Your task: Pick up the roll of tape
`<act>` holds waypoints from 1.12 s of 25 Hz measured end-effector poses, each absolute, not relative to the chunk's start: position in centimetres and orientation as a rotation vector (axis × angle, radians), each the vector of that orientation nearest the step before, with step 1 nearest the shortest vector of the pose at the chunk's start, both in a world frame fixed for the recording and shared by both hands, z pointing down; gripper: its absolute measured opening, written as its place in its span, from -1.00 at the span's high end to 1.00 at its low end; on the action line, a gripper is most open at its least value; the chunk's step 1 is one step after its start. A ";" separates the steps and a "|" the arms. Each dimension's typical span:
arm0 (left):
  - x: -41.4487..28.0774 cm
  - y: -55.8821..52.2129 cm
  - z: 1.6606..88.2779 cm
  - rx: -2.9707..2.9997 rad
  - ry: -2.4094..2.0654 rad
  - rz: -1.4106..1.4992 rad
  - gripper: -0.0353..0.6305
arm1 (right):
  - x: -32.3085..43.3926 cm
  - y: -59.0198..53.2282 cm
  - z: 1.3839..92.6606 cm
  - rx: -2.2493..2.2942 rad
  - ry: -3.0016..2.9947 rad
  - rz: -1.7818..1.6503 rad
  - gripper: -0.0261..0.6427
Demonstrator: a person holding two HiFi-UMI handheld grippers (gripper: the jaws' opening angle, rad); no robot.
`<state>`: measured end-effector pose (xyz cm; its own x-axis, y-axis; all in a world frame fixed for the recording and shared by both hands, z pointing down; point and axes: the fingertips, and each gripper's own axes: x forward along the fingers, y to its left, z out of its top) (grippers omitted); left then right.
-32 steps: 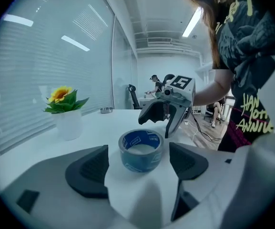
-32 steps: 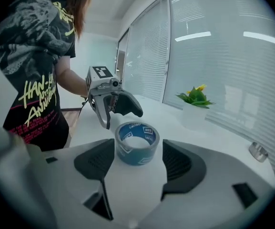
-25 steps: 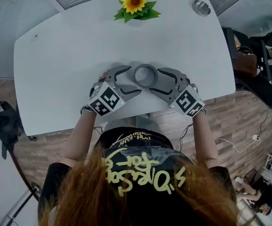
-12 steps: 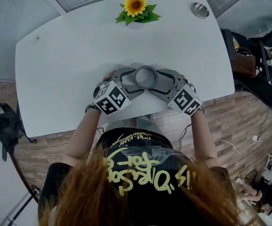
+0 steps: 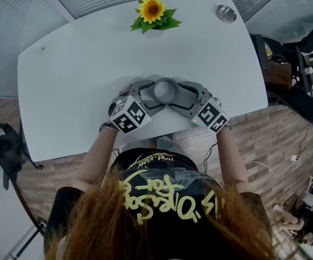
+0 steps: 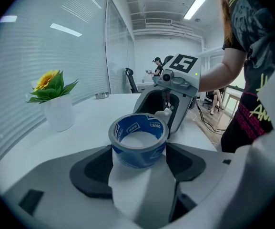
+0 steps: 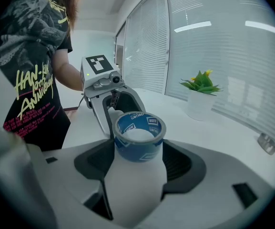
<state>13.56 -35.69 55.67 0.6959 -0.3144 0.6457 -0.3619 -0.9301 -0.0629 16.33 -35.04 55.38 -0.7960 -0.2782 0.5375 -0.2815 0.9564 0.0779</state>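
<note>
The roll of tape (image 5: 166, 90), grey outside with a blue printed core, lies flat on the white table (image 5: 75, 69) near its front edge. My left gripper (image 5: 153, 95) comes at it from the left and my right gripper (image 5: 178, 95) from the right, so their tips meet around it. In the left gripper view the roll (image 6: 138, 140) sits between the dark pads (image 6: 94, 168), which touch both its sides. The right gripper view shows the same: the roll (image 7: 139, 135) is pinched between the pads (image 7: 180, 163). The roll rests on the table.
A sunflower in a white pot (image 5: 152, 10) stands at the table's far edge. A small round metal dish (image 5: 225, 12) sits at the far right corner. Dark chairs and bags (image 5: 289, 64) crowd the floor to the right of the table. The person's body is close behind the front edge.
The left gripper has slid right and narrowed its jaws onto the roll. The right gripper has barely moved. The roll stays where it was on the table.
</note>
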 end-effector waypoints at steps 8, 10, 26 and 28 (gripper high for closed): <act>13.4 -35.6 55.3 2.828 -0.567 1.072 -0.13 | 16.2 -34.9 54.8 0.403 -2.544 -0.041 0.03; 13.3 -35.5 54.8 2.842 -0.576 1.058 -0.13 | 16.1 -34.9 54.3 0.400 -2.553 -0.060 0.03; 12.2 -36.1 45.3 3.005 -0.652 0.904 -0.12 | 15.1 -35.5 45.0 0.456 -2.686 -0.152 0.03; 12.1 -36.2 44.1 3.024 -0.662 0.890 -0.12 | 14.9 -35.5 43.8 0.462 -2.694 -0.175 0.03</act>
<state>12.12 -36.18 44.05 0.7632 -0.4074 0.5015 -0.3633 -0.9125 -0.1883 14.93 -35.50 43.81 -0.8653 -0.3436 0.3649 -0.2937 0.9375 0.1865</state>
